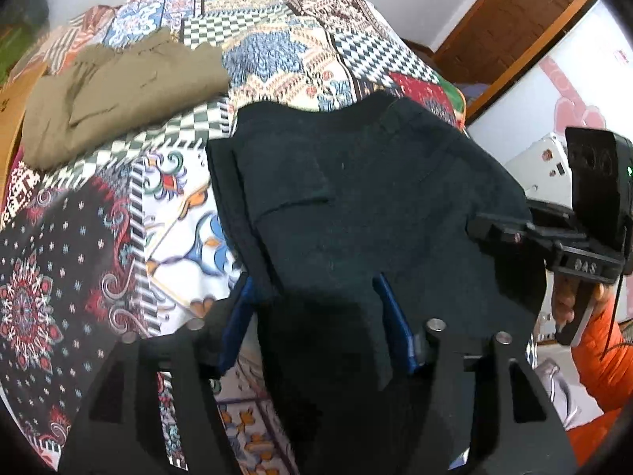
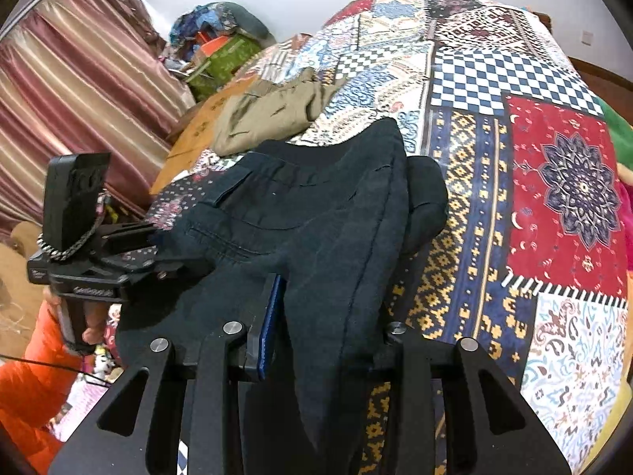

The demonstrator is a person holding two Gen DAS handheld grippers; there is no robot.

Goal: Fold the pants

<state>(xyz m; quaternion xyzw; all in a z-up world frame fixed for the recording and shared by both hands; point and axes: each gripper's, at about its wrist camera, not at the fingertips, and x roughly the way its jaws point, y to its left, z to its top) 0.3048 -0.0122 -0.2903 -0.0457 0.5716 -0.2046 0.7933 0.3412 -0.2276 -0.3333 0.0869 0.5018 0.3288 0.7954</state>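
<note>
The black pants [image 1: 376, 182] are lifted in a folded bundle over the patchwork quilt [image 1: 277, 51]. My left gripper [image 1: 312, 281] has its blue pads pressed on a thick fold of them. My right gripper [image 1: 514, 233] holds the bundle's right edge in the left wrist view. In the right wrist view the black pants [image 2: 316, 206] drape over my right gripper [image 2: 328, 304]; its left blue pad [image 2: 271, 316] presses the cloth and the other finger is hidden under fabric. The left gripper [image 2: 158, 265] grips the bundle's left side there.
A folded khaki pair [image 1: 118, 95] [image 2: 273, 114] lies further back on the quilt [image 2: 514, 158]. A striped curtain [image 2: 79, 99] and a heap of clutter [image 2: 221, 47] stand to the left, a wooden door frame [image 1: 514, 19] to the right. An orange sleeve [image 1: 605, 356] [image 2: 35, 376] shows behind each handle.
</note>
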